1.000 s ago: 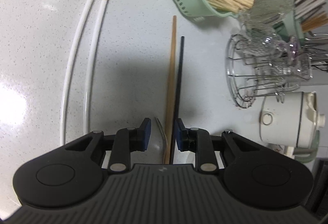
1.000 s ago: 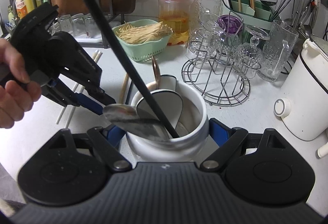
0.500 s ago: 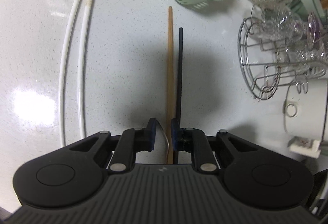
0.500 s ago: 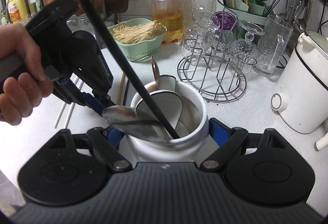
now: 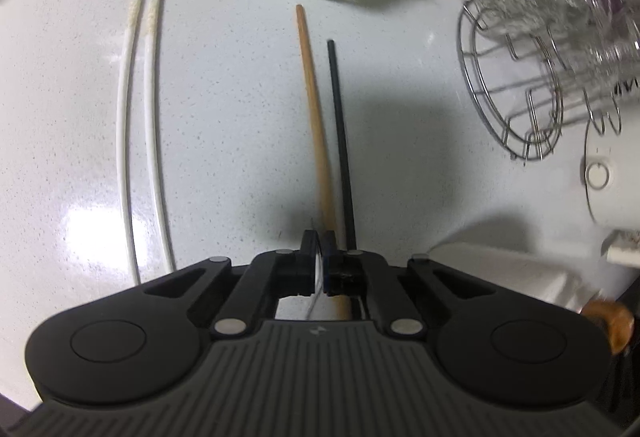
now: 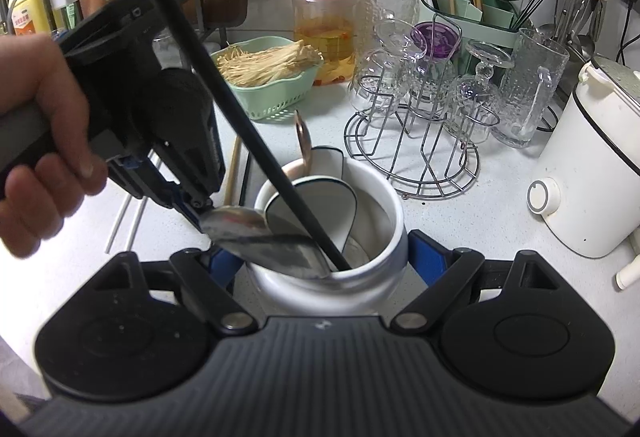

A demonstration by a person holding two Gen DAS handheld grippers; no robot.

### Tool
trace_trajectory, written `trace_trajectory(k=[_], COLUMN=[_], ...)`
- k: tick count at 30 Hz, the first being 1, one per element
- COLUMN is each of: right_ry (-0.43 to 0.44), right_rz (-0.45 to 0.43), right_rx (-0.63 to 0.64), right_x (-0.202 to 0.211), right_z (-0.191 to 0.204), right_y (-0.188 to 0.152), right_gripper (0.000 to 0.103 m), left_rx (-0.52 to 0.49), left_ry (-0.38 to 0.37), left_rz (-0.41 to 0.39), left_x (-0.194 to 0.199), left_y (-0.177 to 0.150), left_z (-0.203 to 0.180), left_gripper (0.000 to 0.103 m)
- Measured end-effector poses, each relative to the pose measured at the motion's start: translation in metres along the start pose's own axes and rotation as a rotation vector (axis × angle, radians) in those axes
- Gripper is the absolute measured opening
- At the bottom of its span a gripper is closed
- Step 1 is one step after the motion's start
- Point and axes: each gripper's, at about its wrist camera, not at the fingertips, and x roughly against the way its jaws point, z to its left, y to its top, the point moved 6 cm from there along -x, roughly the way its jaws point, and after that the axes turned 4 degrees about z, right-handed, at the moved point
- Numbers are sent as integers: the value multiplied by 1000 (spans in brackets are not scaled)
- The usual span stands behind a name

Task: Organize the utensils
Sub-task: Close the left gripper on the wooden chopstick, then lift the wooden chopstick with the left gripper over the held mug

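My right gripper is shut on a white utensil pot, a blue pad on either side. In the pot stand a black chopstick, a white ladle, a copper spoon and a metal spoon whose bowl leans over the rim. My left gripper, held by a hand, points down beside the pot, and its jaws are closing on that spoon's edge. In the left wrist view the left gripper pinches the spoon's thin edge. On the counter beyond lie a wooden chopstick, a black chopstick and two white chopsticks.
A green basket of enoki mushrooms and a red-lidded jar stand behind the pot. A wire rack of glasses, a green utensil drainer and a white electric cooker fill the right side.
The left gripper's jaws have drawn together onto the metal spoon's edge, and the gripper has shifted and tipped steeper over the counter. The right gripper and pot have stayed put.
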Motion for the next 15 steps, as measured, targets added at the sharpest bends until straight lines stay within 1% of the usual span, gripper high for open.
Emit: trace_trajectory(k=[2, 7, 10, 15], right_ry=[0, 0, -1, -2], right_rz=[-3, -3, -6, -8], right_rx=[2, 11, 13, 14], right_x=[0, 1, 1, 1], right_z=[0, 0, 1, 1], right_y=[0, 0, -1, -1], right_gripper=[89, 89, 89, 89], left_rx=[-2, -15, -33, -52], left_ry=[-21, -69, -102, -132], left_rz=[4, -39, -76, -147], left_x=[-1, 13, 27, 55], left_y=[-7, -19, -25, -34], left_z=[1, 5, 8, 12], left_gripper=[1, 1, 1, 0])
